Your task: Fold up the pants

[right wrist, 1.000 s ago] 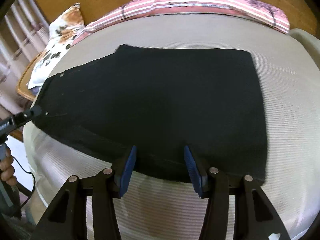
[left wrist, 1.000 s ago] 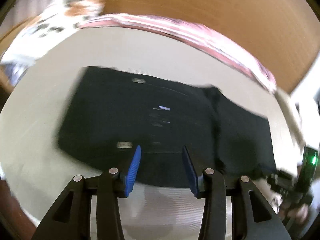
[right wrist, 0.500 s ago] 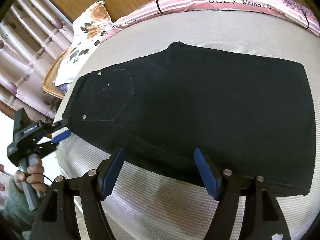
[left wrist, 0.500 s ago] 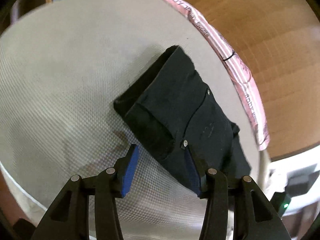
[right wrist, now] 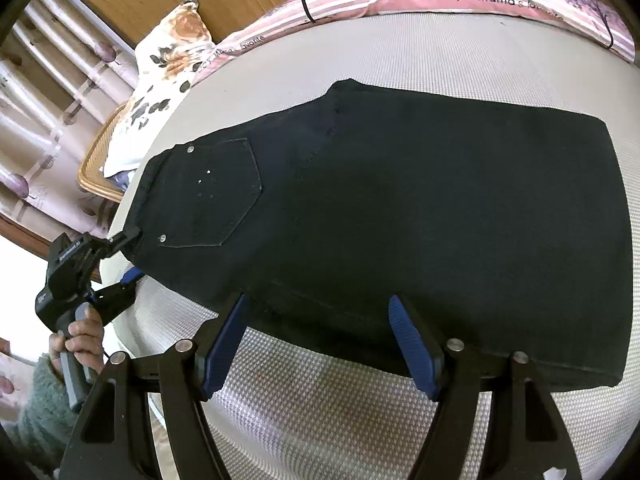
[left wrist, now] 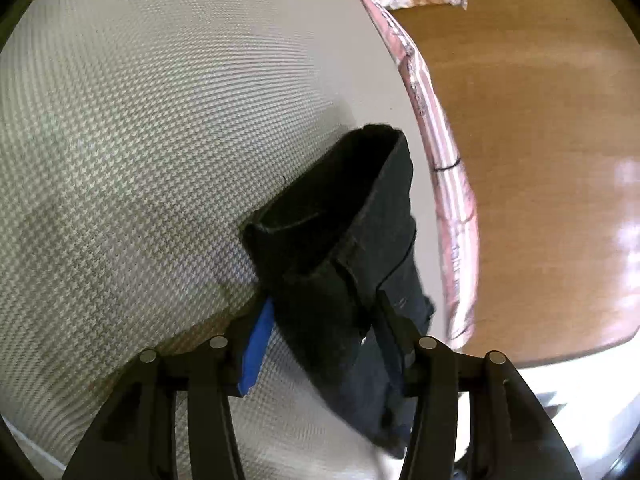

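Note:
Black pants [right wrist: 400, 208] lie folded flat on a grey mattress [right wrist: 320, 412], waistband and back pocket at the left. In the left wrist view the waistband end [left wrist: 332, 264] sits between the open jaws of my left gripper [left wrist: 320, 344], whose blue pad [left wrist: 256, 344] lies on the mattress beside the cloth. The left gripper also shows in the right wrist view [right wrist: 124, 256] at the waistband corner. My right gripper [right wrist: 320, 344] is open and empty, its fingertips at the near edge of the pants.
A pink striped pillow [right wrist: 460, 0] lies along the far edge of the mattress. A floral cushion [right wrist: 160, 76] sits at the far left by a wicker chair [right wrist: 98, 176] and curtains. A wooden wall [left wrist: 520, 160] stands behind.
My left gripper has swung round and moved in onto the waistband end, which now lies between its jaws. My right gripper has come closer to the near edge and its jaws have spread wider.

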